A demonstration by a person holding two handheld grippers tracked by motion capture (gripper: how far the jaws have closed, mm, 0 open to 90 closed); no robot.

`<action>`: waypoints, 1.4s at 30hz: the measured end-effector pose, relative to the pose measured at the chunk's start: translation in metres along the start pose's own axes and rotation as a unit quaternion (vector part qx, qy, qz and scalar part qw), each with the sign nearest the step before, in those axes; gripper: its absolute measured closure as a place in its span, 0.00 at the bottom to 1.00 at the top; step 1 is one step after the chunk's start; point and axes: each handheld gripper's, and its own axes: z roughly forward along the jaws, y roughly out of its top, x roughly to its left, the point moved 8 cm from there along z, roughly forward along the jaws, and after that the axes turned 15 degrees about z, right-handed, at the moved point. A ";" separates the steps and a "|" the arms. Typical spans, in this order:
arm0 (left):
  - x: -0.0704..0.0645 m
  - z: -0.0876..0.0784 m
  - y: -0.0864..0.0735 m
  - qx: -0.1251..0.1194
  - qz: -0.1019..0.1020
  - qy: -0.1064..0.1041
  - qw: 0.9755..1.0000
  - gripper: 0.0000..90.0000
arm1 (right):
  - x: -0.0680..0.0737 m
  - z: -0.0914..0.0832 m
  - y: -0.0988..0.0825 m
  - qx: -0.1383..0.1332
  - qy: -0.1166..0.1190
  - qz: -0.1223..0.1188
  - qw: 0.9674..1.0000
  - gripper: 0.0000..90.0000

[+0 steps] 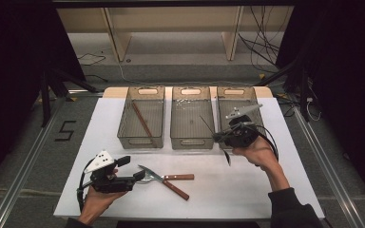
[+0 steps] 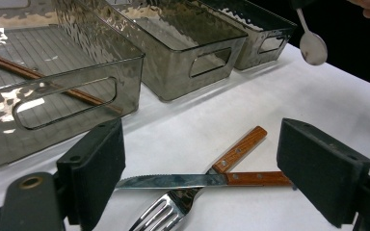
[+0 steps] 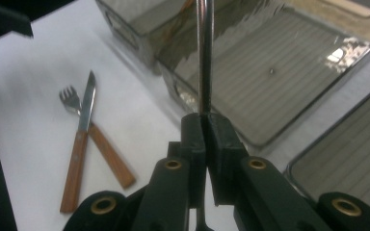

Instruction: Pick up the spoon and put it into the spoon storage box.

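Observation:
My right gripper (image 1: 218,137) is shut on a metal spoon (image 1: 226,157) and holds it above the table in front of the middle bin (image 1: 177,124). The spoon's bowl hangs toward me and its thin handle (image 3: 204,57) rises past the pads toward that bin. Near the front left, my left gripper (image 1: 132,168) stands open just left of a wood-handled knife (image 1: 171,178) and fork (image 1: 148,179) that lie crossed on the white table (image 1: 247,190). In the left gripper view the knife (image 2: 197,180) and fork (image 2: 171,209) lie between the two pads (image 2: 96,163), untouched.
Three clear grey bins stand in a row at the table's back. The left bin (image 1: 123,124) holds a brown chopstick (image 1: 142,121); the right bin (image 1: 218,97) sits behind my right gripper. Bare white table lies between the cutlery and the bins.

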 end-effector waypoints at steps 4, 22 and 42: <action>0.001 -0.001 0.000 -0.003 0.000 0.002 1.000 0.19 | 0.003 0.003 0.015 -0.016 0.002 0.006 1.000 0.96; 0.003 -0.004 0.001 -0.011 0.009 0.012 1.000 0.19 | 0.001 0.018 0.066 -0.054 -0.003 0.041 0.998 0.96; 0.005 -0.008 0.002 -0.020 0.010 0.019 1.000 0.19 | -0.021 0.052 0.101 -0.076 -0.027 0.095 0.992 0.96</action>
